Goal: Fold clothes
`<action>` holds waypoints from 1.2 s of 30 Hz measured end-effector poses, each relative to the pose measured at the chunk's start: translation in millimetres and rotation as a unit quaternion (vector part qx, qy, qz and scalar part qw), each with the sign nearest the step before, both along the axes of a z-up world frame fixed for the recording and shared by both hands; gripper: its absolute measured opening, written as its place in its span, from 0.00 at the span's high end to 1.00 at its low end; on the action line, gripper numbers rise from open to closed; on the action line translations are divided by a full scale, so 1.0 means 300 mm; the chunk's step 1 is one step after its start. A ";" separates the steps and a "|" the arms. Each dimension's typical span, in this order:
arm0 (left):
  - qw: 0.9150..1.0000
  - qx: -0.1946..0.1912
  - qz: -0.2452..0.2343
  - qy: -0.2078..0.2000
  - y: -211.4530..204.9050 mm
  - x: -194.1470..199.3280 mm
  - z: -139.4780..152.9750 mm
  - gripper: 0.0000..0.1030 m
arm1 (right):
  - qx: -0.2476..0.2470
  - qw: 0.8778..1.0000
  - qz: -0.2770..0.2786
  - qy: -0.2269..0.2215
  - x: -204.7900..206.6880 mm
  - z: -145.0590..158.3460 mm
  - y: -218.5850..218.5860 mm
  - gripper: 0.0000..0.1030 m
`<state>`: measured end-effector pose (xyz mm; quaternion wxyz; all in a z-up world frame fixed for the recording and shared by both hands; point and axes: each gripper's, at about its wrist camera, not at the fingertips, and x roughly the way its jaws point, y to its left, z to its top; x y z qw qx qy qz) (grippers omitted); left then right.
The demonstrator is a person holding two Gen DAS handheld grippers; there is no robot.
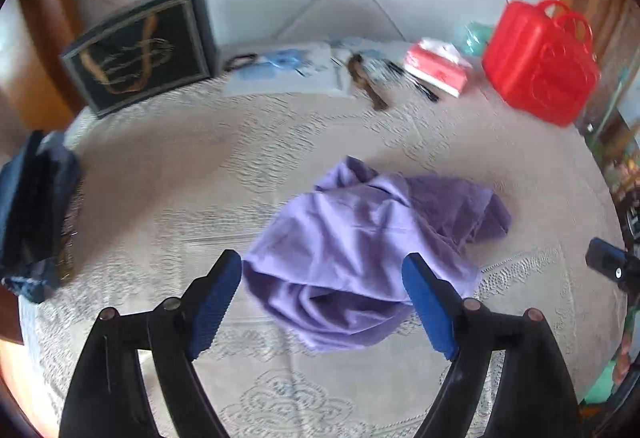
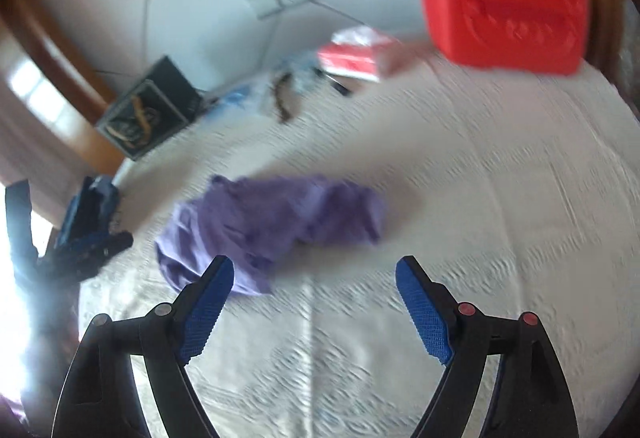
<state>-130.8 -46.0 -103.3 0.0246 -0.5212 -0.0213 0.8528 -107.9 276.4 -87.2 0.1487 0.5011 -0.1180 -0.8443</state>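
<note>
A crumpled purple garment [image 1: 360, 238] lies in a heap on the lace-covered table [image 1: 200, 166]. My left gripper [image 1: 322, 274] is open, its blue pads on either side of the heap's near edge, just above it. The garment also shows in the right wrist view [image 2: 272, 222], blurred. My right gripper [image 2: 314, 278] is open and empty, with the garment ahead and to its left. The right gripper's tip shows in the left wrist view [image 1: 612, 266] at the far right.
A red plastic case [image 1: 540, 66] stands at the back right, beside a red tissue box [image 1: 436, 68]. A dark framed picture [image 1: 140, 46] leans at the back left. Papers, pens and small items [image 1: 320, 70] lie along the back. Dark blue clothing [image 1: 32, 206] hangs at the left edge.
</note>
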 end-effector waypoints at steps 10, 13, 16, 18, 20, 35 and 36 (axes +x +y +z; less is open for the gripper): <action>0.998 -0.007 -0.013 -0.068 0.130 -0.149 -0.191 0.92 | 0.004 0.996 -0.043 -0.075 0.038 -0.173 0.120 0.18; 0.997 -0.046 0.058 -0.002 -0.039 -0.101 -0.058 0.92 | 0.007 0.996 -0.031 -0.079 0.018 -0.188 0.092 0.18; 0.988 -0.055 0.140 0.016 -0.284 -0.019 0.029 0.92 | 0.006 0.997 -0.017 -0.077 -0.011 -0.193 0.046 0.18; 0.981 -0.057 0.186 0.010 -0.429 0.050 0.034 0.92 | 0.005 0.997 -0.007 -0.076 -0.040 -0.204 0.007 0.18; 0.975 -0.056 0.217 -0.001 -0.525 0.116 0.015 0.92 | 0.006 0.997 -0.001 -0.075 -0.070 -0.216 -0.023 0.18; 0.979 0.035 0.202 -0.014 -0.595 0.267 0.030 0.27 | 0.017 0.992 0.078 -0.096 -0.167 -0.252 -0.305 0.18; 0.980 0.028 0.197 0.000 -0.578 0.246 0.051 0.21 | 0.017 0.992 0.081 -0.098 -0.169 -0.252 -0.319 0.18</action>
